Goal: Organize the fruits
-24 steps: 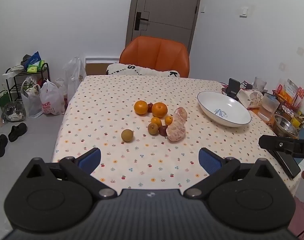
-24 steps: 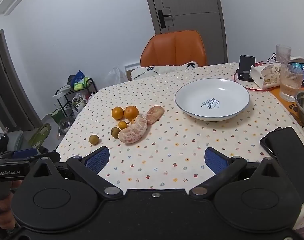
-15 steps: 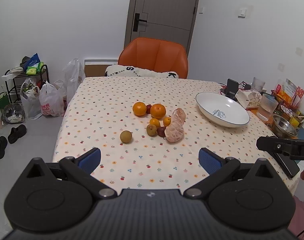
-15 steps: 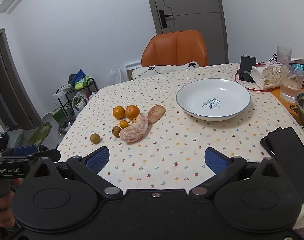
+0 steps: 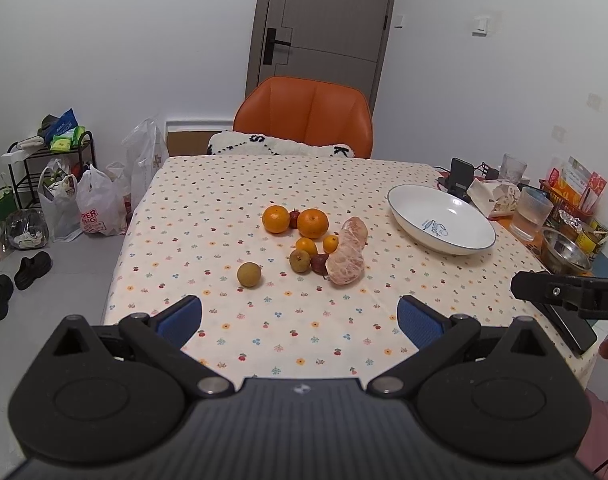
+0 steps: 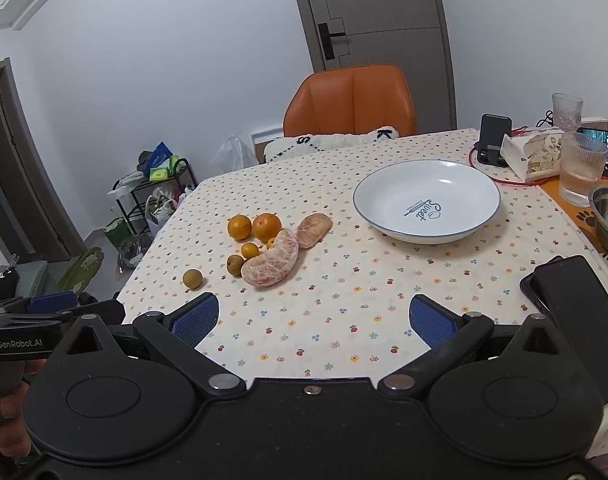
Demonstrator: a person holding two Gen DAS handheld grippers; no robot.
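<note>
A cluster of fruit lies mid-table on the dotted cloth: two oranges (image 5: 276, 219) (image 5: 312, 223), small kumquats (image 5: 306, 246), a brown longan (image 5: 300, 260), two peeled pomelo pieces (image 5: 347, 258) (image 6: 312, 230) and dark red fruits. One longan (image 5: 249, 274) (image 6: 192, 279) sits apart to the left. An empty white plate (image 5: 479, 240) (image 6: 425, 236) stands to the right. My left gripper (image 5: 300, 316) is open above the near table edge, holding nothing. My right gripper (image 6: 313, 314) is open too, short of the fruit, with nothing in it.
An orange chair (image 5: 307, 118) stands at the far side. Along the right edge are a black phone (image 6: 571, 292), a steel bowl (image 5: 565, 250), glasses (image 6: 581, 168), a phone stand (image 5: 459, 174) and snack packs. Bags and a rack (image 5: 52, 184) sit on the floor at left.
Both grippers have drifted slightly; the fruit and plate sit a touch lower and nearer in the views. Nothing was picked up or let go.
</note>
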